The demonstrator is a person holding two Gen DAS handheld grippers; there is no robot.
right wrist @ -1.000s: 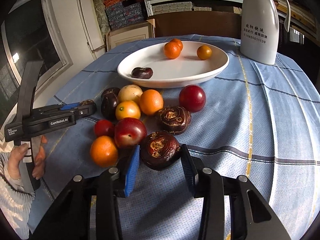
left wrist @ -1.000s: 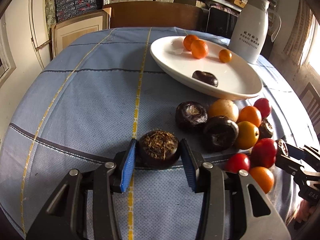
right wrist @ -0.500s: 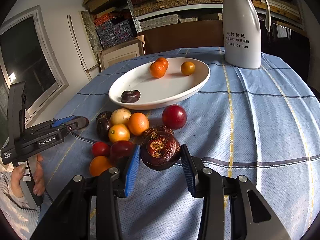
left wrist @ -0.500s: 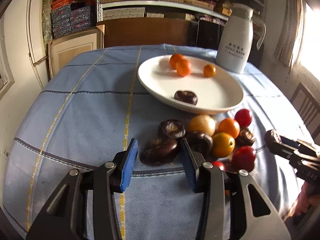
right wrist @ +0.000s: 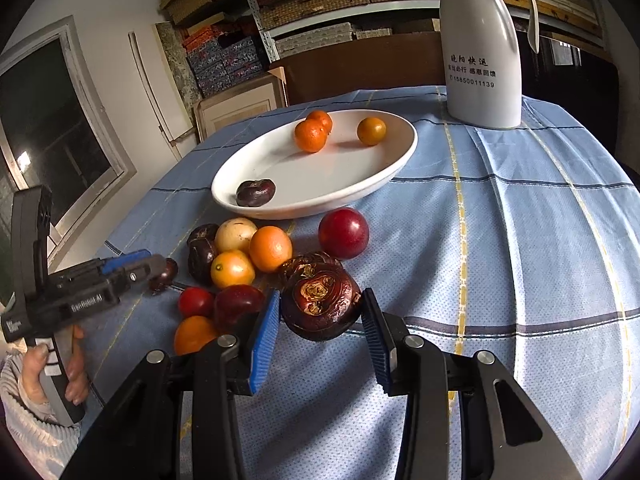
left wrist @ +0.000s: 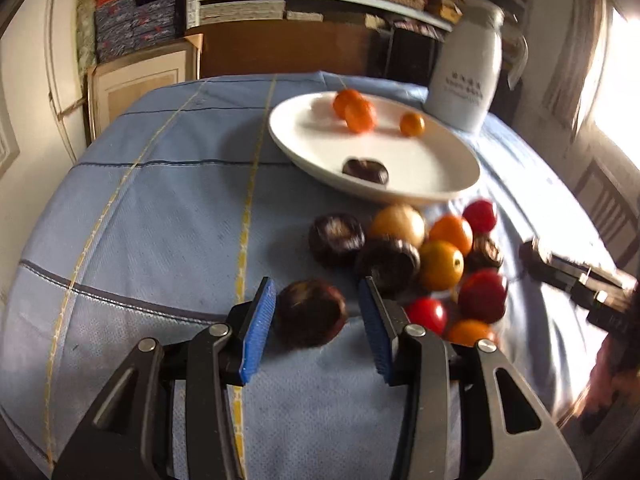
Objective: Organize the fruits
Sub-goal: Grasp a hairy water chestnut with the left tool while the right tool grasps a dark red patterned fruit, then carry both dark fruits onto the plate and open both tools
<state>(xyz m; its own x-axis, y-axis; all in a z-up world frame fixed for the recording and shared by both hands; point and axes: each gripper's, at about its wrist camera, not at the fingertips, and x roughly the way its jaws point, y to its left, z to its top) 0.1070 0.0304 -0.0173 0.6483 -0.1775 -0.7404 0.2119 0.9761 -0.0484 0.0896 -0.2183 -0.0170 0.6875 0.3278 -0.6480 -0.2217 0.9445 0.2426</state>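
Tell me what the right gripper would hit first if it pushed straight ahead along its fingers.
Carrying its water chestnut, the right gripper would likely meet another water chestnut just ahead on the cloth, though depth is unclear.

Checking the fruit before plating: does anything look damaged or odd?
The water chestnut held in the right gripper has tan, scabby patches on its wrinkled top. The white plate holds only four pieces; the rest lie loose on the tablecloth.

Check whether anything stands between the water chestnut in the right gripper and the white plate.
On the cloth, another water chestnut lies just behind it and a red plum nearer the plate. Carried above them, the way looks clear.
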